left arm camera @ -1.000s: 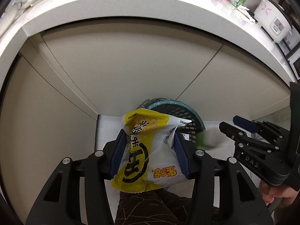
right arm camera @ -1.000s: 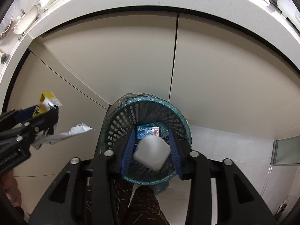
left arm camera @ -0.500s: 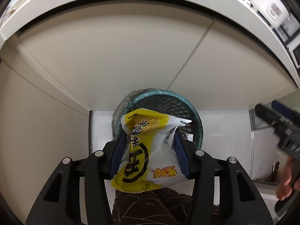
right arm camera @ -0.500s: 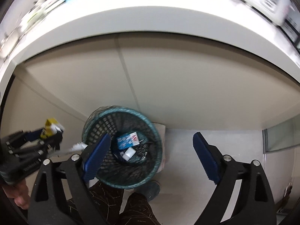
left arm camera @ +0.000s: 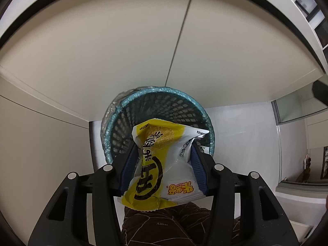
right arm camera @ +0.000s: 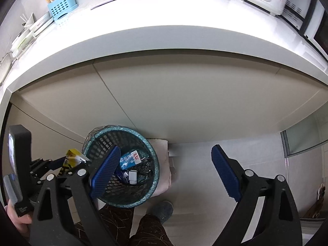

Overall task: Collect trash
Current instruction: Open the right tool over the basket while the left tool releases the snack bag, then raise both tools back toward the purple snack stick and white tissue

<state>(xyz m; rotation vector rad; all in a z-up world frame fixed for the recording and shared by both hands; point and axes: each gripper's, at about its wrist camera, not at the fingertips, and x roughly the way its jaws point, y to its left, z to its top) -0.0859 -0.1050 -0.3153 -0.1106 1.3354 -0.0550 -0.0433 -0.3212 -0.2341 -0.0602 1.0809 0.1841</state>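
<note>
The right hand-held gripper (right arm camera: 164, 170) has sprung wide and empty, its white piece (right arm camera: 132, 176) now in the bin (right arm camera: 152, 176); the left (left arm camera: 164, 153) still pinches the yellow wrapper (left arm camera: 162, 164).

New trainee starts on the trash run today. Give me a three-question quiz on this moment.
1. True or false: the left gripper clamps a yellow snack bag.
2. The right gripper is: A) open and empty, B) shut on a carton, C) holding a white lump.
3. Name one item lying in the basket.

Key: 1 true. 2 A. 3 blue carton (or the white lump).
</note>
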